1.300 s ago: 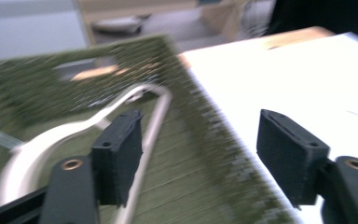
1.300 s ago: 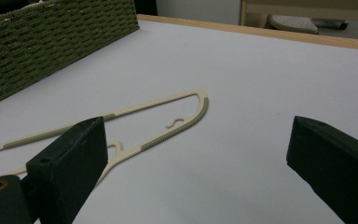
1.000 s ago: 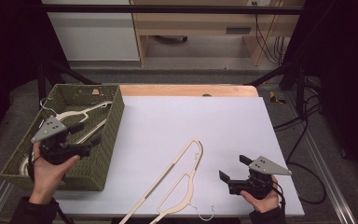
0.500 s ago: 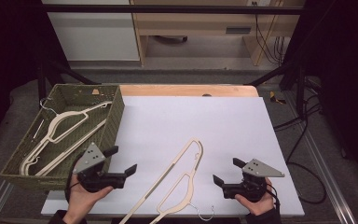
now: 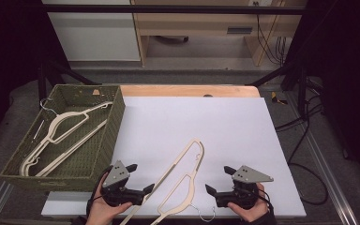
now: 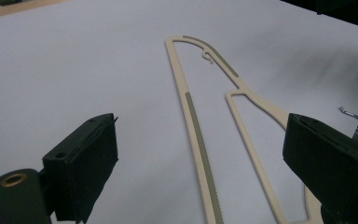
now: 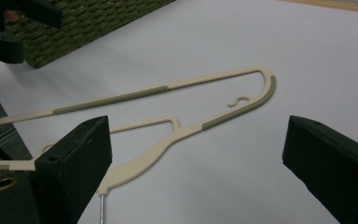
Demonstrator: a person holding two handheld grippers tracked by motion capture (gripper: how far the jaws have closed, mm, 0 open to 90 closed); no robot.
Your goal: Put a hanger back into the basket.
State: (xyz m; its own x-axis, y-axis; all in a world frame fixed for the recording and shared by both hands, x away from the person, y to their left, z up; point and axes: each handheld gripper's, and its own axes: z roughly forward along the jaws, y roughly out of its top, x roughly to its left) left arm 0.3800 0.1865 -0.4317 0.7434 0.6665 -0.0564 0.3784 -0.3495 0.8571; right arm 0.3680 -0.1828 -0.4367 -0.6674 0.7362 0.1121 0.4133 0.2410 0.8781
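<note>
Swinging away from the woven basket (image 5: 82, 174), the left hand-held gripper (image 5: 138, 180) is now hovering at the surface's (image 5: 234, 126) near edge — jaws spread wide, holding nothing. The right hand-held gripper (image 5: 218, 180) is sitting opposite, equally open and empty. Between them a cream plastic hanger (image 5: 180, 180) is lying flat, its long axis running away from both, its wire hook (image 5: 205, 216) nearest the right one. Its straight bar is lying closer to the left gripper — likely the easier reach.

I am bringing my left gripper (image 5: 138, 180) out of the basket (image 5: 104, 154) and across to the cream hanger (image 5: 183, 176) on the white board, jaws spread; my right gripper (image 5: 220, 181) is edging inward.
</note>
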